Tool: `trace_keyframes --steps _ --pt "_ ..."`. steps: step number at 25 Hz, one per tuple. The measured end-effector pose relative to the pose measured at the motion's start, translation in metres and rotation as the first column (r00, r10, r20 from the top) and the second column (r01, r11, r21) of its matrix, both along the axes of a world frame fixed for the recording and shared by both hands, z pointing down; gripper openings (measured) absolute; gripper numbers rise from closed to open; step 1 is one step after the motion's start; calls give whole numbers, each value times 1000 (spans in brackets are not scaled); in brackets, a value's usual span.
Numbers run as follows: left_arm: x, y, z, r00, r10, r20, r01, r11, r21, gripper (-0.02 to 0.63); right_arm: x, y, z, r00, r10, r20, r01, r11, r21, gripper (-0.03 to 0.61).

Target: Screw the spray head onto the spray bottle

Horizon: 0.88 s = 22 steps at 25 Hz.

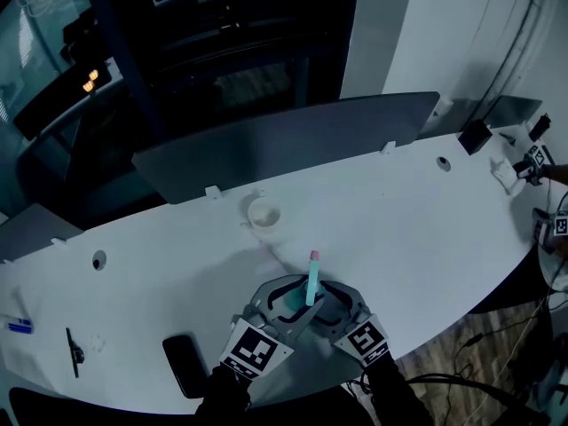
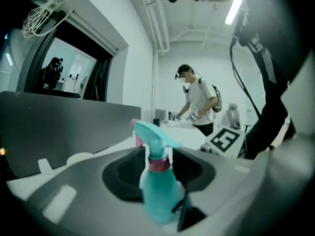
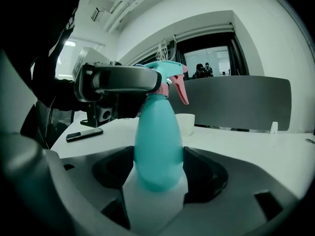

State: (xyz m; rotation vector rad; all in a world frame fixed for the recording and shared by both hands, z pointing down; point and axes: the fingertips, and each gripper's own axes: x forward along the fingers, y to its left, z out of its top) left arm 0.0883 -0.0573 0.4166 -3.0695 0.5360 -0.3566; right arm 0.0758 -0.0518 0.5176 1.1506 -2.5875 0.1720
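Note:
A teal spray bottle [image 1: 306, 293] with a teal and pink spray head [image 1: 313, 257] stands upright near the table's front edge, between both grippers. My right gripper [image 3: 156, 193] is shut on the bottle's body [image 3: 158, 146], whose lower part is white. My left gripper [image 2: 158, 193] comes in from the left at the height of the spray head [image 2: 153, 137]. Its grey finger [image 3: 120, 78] lies beside the head [image 3: 170, 70]. Dark gaps show on both sides of the pink collar [image 2: 158, 164], so its jaws stand open around the head. In the head view the two grippers [image 1: 284, 298] [image 1: 335, 302] meet at the bottle.
A white cup [image 1: 264, 213] sits behind the bottle on the white table [image 1: 426, 229]. A black phone [image 1: 184, 364] and a pen [image 1: 71, 351] lie to the left. A grey divider panel [image 1: 284, 140] runs along the far edge. A person [image 2: 199, 104] stands at the table's far end.

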Motion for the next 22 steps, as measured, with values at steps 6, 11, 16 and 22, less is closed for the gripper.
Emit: trace_keyframes --steps 6,11,16,22 --pt "-1 2 1 1000 3 6 -3 998 67 130 -1 0 1 1000 -19 2 19 1000 1 319" --pt "-4 9 -1 996 87 13 -88 989 122 129 -4 3 2 980 -196 18 197 980 -15 319" --pt "-6 6 -5 992 81 -93 -75 995 73 129 -3 3 3 974 -221 58 225 971 -78 321" --pt "-6 1 -4 994 -96 -55 101 990 95 130 -3 9 -23 951 308 -17 -306 949 79 319"
